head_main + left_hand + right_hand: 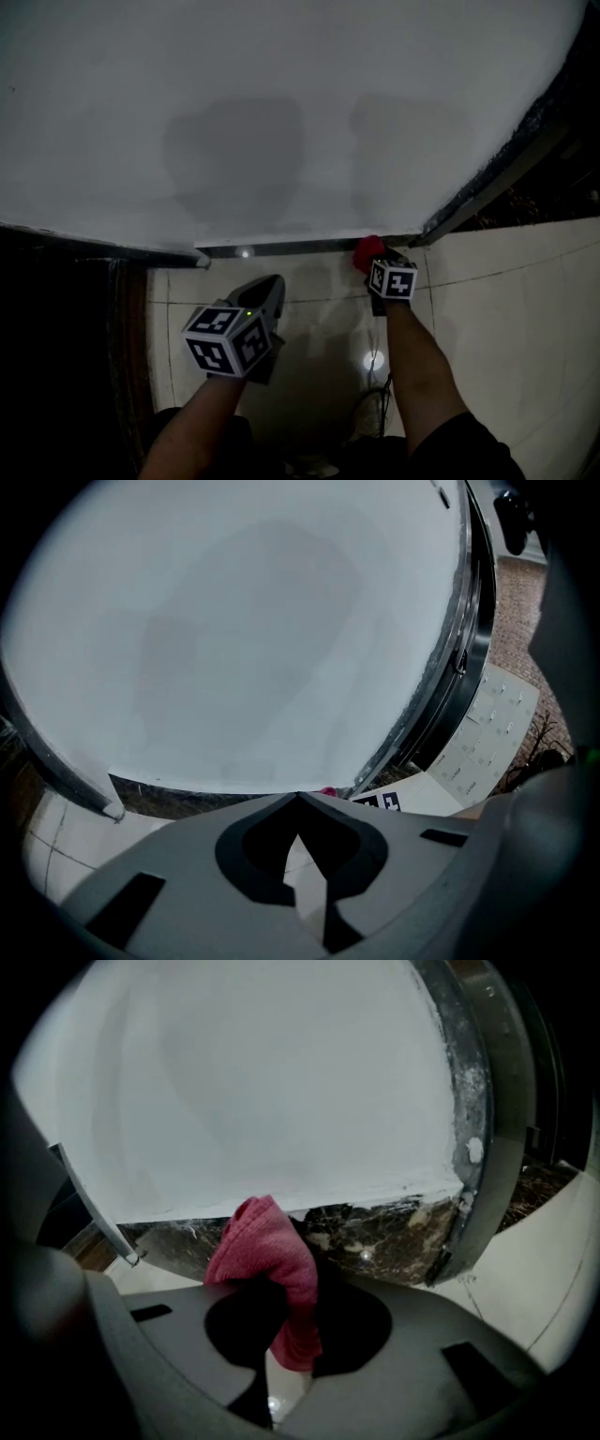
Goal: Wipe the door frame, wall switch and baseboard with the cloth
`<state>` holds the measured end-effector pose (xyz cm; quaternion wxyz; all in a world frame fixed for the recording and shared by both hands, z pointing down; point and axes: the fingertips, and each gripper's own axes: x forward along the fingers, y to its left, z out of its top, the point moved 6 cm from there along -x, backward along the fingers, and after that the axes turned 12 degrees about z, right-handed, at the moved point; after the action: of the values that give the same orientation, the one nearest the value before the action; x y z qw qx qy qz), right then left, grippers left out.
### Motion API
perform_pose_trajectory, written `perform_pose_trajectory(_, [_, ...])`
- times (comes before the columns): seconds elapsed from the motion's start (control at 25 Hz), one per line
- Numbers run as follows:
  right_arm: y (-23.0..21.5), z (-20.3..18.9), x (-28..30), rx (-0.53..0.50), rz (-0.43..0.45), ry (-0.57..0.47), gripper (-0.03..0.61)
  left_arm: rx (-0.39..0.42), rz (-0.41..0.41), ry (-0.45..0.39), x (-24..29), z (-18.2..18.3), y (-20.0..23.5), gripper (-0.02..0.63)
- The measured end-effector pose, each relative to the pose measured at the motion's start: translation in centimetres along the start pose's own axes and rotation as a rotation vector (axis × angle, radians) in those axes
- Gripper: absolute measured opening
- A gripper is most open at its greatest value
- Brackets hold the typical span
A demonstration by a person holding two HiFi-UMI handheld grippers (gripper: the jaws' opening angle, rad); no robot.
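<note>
My right claw [289, 1340] grips the red cloth [267, 1251] at the dark marble baseboard [384, 1237] — my left claw [300, 806], clenched on nothing, hovers apart.

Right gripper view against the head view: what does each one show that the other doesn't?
Only the right gripper view shows the jaws of the right tool clamped on the red cloth, and the marbled pattern of the baseboard. Only the head view shows the left tool and both forearms. Both show the white wall, the cloth and the baseboard.
</note>
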<state>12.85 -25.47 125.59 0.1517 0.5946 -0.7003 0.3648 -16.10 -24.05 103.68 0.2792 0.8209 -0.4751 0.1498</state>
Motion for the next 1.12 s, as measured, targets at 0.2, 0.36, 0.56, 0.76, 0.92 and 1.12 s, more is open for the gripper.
perform_pose_trajectory(0.2, [-1.4, -0.2, -0.7, 0.067, -0.016, -0.028, 0.06, -0.007, -0.012, 0.012, 0.4, -0.4, -0.7, -0.008])
perform_pose_trajectory(0.36, [-3.3, -0.2, -1.5, 0.098, -0.04, -0.054, 0.06, 0.007, -0.006, 0.023, 0.8, -0.8, -1.0, -0.008])
perform_pose_trajectory(0.56, [-4.8, -0.2, -2.2, 0.119, -0.086, -0.063, 0.058, 0.017, -0.004, 0.036, 1.4, -1.3, -1.3, -0.008])
perform_pose_trajectory(0.76, [-6.2, -0.1, -3.0, 0.121, -0.113, -0.076, 0.058, 0.019, -0.02, 0.045, 2.0, -1.5, -2.1, -0.008])
perform_pose_trajectory(0.92, [-7.5, -0.1, -3.8, 0.137, -0.147, -0.087, 0.058, 0.019, -0.033, 0.05, 2.4, -1.8, -2.7, -0.008])
perform_pose_trajectory(1.12, [-9.0, 0.0, -5.1, 0.193, -0.199, -0.131, 0.058, 0.038, -0.047, 0.062, 2.8, -2.0, -3.6, -0.008])
